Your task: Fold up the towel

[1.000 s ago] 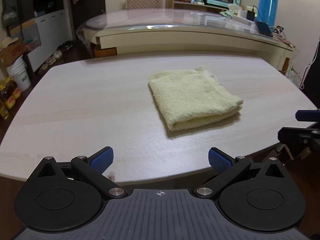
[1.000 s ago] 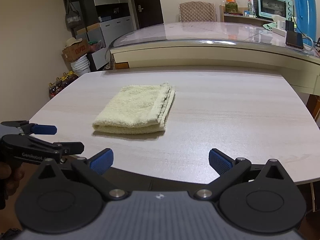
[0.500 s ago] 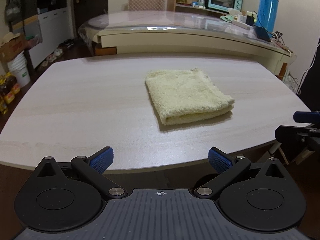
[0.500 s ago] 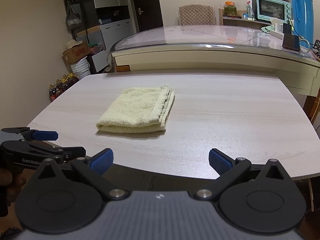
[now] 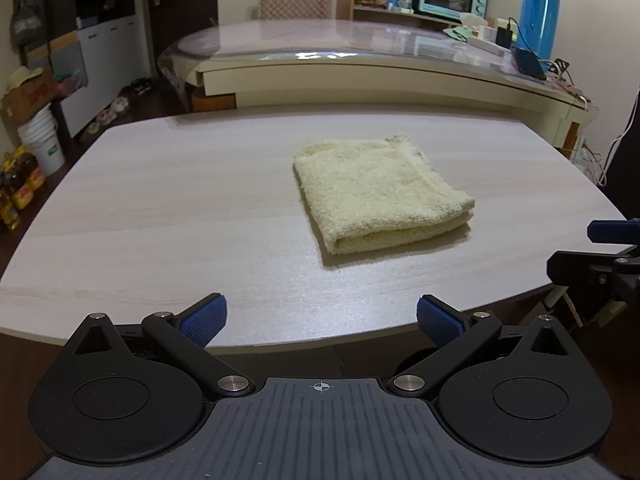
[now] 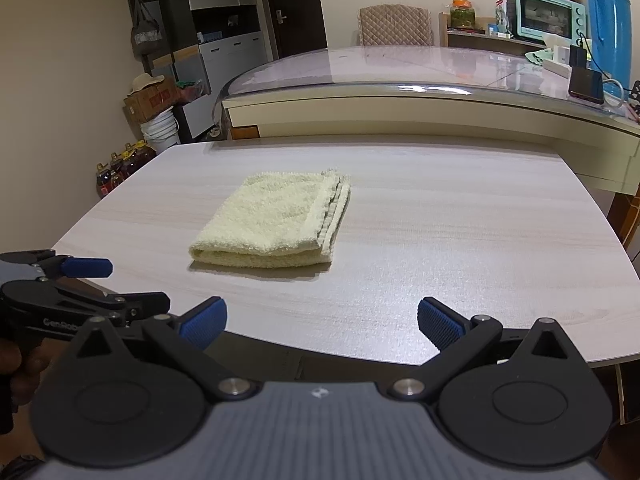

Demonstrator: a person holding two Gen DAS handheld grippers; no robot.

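The pale yellow towel [image 5: 380, 192] lies folded into a thick square on the light wood-grain table [image 5: 160, 208] — well ahead of both tongs, touching neither. The left gripper [image 5: 322, 320] is released, its blue pads spread wide at the table's near edge; the towel sits ahead and slightly to its right. The right gripper [image 6: 322, 320] is likewise released and empty — the towel ahead, to its left.
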